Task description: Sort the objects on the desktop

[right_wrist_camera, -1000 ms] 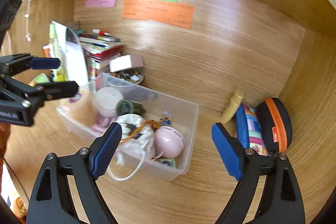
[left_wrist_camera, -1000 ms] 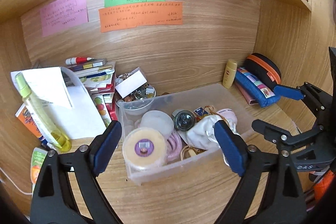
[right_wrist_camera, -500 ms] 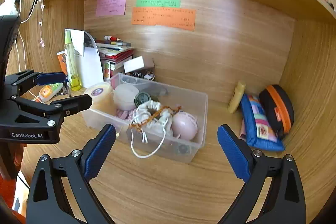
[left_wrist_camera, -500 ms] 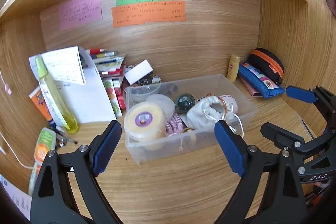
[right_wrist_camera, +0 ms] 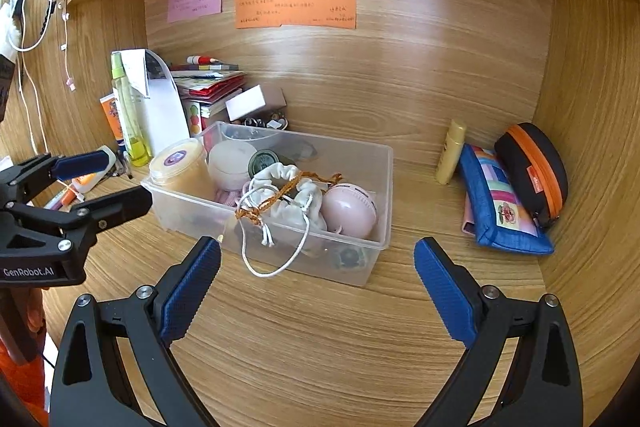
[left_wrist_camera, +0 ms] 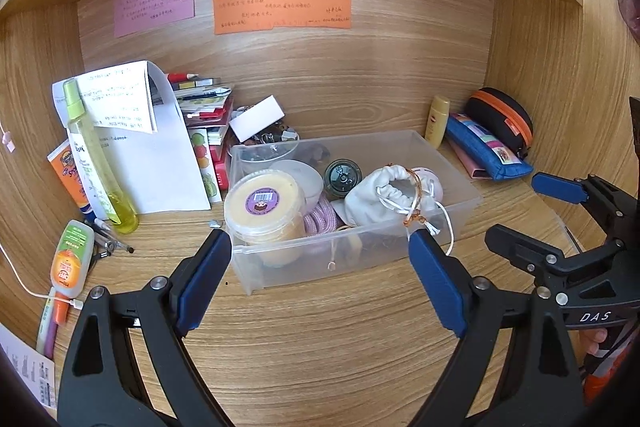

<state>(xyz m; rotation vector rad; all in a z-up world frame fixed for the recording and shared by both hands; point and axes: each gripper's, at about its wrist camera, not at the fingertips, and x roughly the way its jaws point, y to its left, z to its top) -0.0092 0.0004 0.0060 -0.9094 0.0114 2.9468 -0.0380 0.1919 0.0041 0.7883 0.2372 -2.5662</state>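
A clear plastic bin [left_wrist_camera: 360, 261] stands mid-desk inside a wooden alcove. It holds a yellow tub with a purple label [left_wrist_camera: 262, 205], a white drawstring pouch [left_wrist_camera: 380, 195], a dark green round lid [left_wrist_camera: 343, 177] and a pink round gadget [right_wrist_camera: 350, 211]. My left gripper [left_wrist_camera: 320, 267] is open just short of the bin's near wall, with nothing between its pads. My right gripper [right_wrist_camera: 318, 267] also stands wide open and empty before the bin [right_wrist_camera: 180, 213]. Each gripper shows in the other's view: the right gripper [left_wrist_camera: 524, 211] at the right edge, the left gripper [right_wrist_camera: 112, 181] at the left edge.
At the right wall lie a blue pencil case [right_wrist_camera: 500, 203], a black-and-orange case [right_wrist_camera: 532, 167] and a small yellow bottle [right_wrist_camera: 450, 157]. On the left are a green spray bottle [left_wrist_camera: 96, 163], white papers [left_wrist_camera: 152, 163], stacked books [left_wrist_camera: 208, 123] and an orange-labelled glue bottle [left_wrist_camera: 70, 259]. Bare wood lies in front.
Both grippers have drawn back from the bin and dropped a little, so the bin looks farther away. The right view has rolled level and its jaws stand slightly wider.
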